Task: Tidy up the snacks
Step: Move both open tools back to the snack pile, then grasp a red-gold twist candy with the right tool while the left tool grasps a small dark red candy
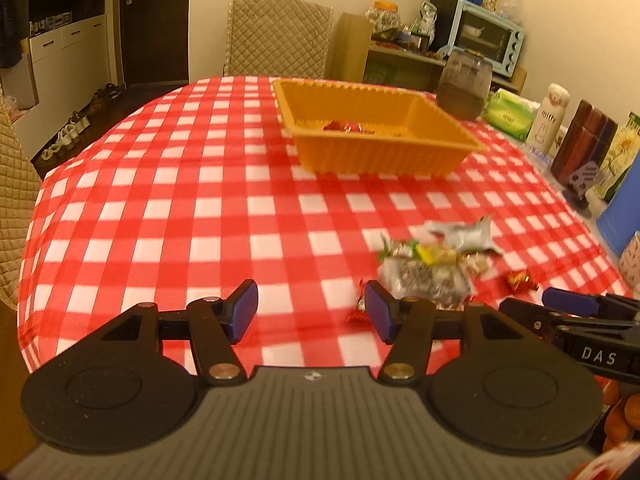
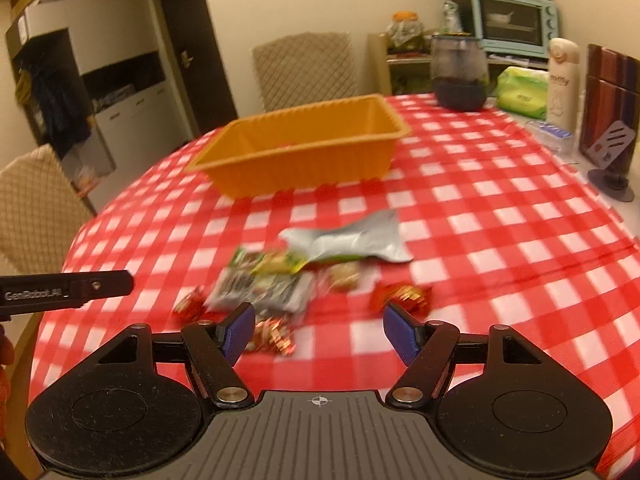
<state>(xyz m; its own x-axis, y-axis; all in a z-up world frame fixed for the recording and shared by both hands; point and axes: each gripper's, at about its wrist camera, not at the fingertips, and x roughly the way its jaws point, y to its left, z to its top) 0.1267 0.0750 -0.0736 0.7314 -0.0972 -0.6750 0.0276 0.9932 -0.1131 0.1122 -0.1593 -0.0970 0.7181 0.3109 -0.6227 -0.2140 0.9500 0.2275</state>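
Note:
An orange plastic tray (image 1: 384,160) (image 2: 304,160) stands on the red-checked tablecloth (image 1: 180,208) (image 2: 500,240), with a red candy (image 1: 347,127) inside it. Nearer lies a loose pile of snack packets (image 1: 428,272) (image 2: 276,284), a silver wrapper (image 1: 464,232) (image 2: 352,240) and red-gold candies (image 1: 520,280) (image 2: 404,296). My left gripper (image 1: 312,314) hovers open just left of the pile, nothing between its pads. My right gripper (image 2: 320,330) is open over the pile's near edge, a small candy (image 2: 276,334) lying below by its left finger. Each gripper shows in the other's view (image 1: 572,308) (image 2: 80,288).
Along the table's right side stand a dark jar (image 1: 464,88) (image 2: 460,76), a green tissue pack (image 1: 510,114) (image 2: 524,96), a white bottle (image 1: 548,114) (image 2: 562,80) and dark wooden boxes (image 1: 580,144). A quilted chair (image 1: 276,36) (image 2: 306,68) stands behind the table. The cloth's left part is bare.

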